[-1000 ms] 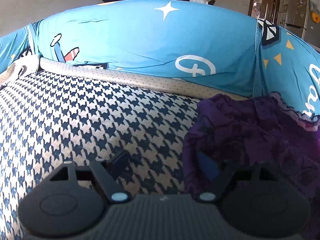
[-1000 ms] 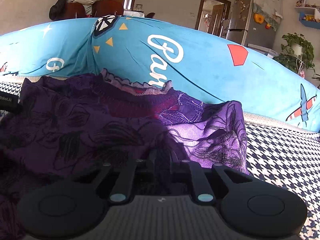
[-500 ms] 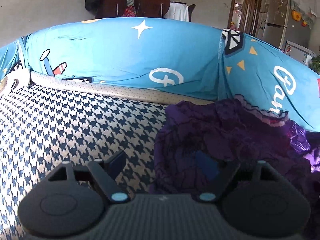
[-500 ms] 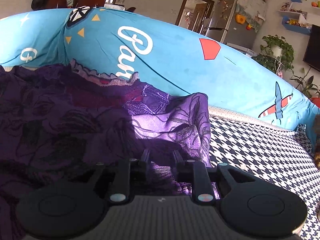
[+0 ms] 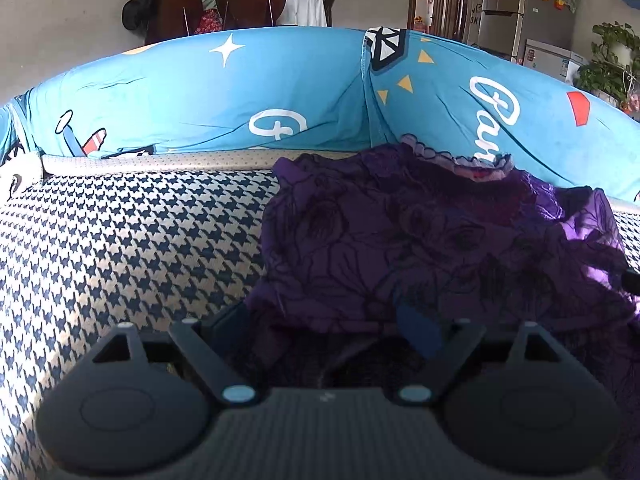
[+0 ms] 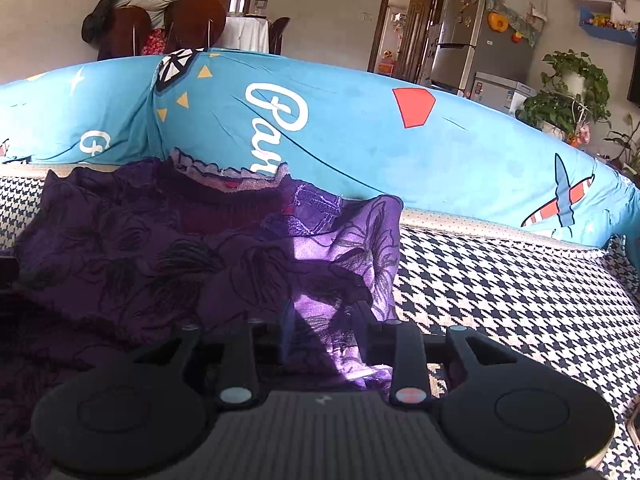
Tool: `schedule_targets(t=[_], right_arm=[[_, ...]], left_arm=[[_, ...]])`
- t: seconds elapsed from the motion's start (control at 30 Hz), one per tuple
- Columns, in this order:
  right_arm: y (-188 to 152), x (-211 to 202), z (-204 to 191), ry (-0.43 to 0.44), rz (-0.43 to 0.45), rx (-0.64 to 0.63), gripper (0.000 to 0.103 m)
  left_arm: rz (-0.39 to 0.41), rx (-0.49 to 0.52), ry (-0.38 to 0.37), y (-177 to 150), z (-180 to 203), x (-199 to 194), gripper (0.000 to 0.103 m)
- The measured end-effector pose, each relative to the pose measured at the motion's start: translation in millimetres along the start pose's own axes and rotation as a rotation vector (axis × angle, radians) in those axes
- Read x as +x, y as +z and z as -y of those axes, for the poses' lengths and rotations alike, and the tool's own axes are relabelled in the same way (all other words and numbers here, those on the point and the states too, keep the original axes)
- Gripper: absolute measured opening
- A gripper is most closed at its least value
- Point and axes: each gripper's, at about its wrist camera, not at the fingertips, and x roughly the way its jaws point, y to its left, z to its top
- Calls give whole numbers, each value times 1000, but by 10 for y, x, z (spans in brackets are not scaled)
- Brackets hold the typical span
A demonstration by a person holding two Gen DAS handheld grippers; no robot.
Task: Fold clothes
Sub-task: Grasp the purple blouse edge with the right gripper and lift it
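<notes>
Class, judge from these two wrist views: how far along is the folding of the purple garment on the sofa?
Done: the purple garment looks gathered into a rough, still rumpled stack on the houndstooth seat.
In hand: nothing gripped. The right hand-held gripper is opening with cloth between its fingers; the left hand-held gripper is opening wide at the garment's near edge.
Left: probably smoothing and a tidier final fold.

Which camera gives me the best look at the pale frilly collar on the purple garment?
The right wrist view: the frilly collar on the purple garment shows nearly whole there, with a red lining under it, against the blue cushion. The left wrist view shows the collar off to the right, smaller and shadowed.
</notes>
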Motion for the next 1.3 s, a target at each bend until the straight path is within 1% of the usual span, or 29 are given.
schedule_targets(t=[0.1,0.27,0.3,0.33,0.4,0.5,0.63,0.67,0.73,0.93,1.0,1.1,1.3], right_arm=[[-9,38,151,30,-11,33,39],[-75,206,360,20,-59,89,48],[-94,237,397,26,-65,102,53],[-115,263,424,31,-65,112,56],[-153,316,463,38,-64,123,63],[-196,386,488,55,-69,135,64],[-232,478,478,89,-79,141,64],[-242,493,478,99,-76,146,64],[-257,514,476,117,-71,156,58],[-266,466,396,141,-36,129,34],[-260,437,377,140,-24,127,29],[-229,376,361,130,-5,133,26],[-96,173,219,116,70,98,25]], left_arm=[[-8,-3,6,-7,13,61,88],[-24,-17,19,-19,30,177,91],[-27,-13,24,-26,40,199,92],[-32,-10,33,-34,45,222,94],[-51,-16,40,-47,39,271,95],[-71,-43,36,-60,4,313,97],[-76,-57,37,-69,-16,326,98],[-76,-56,38,-71,-15,323,98],[-75,-55,40,-75,-13,318,98],[-76,-68,38,-74,-23,290,98],[-72,-70,37,-67,-32,268,98],[-63,-75,38,-52,-62,226,98],[-48,-100,40,-11,-159,135,98]])
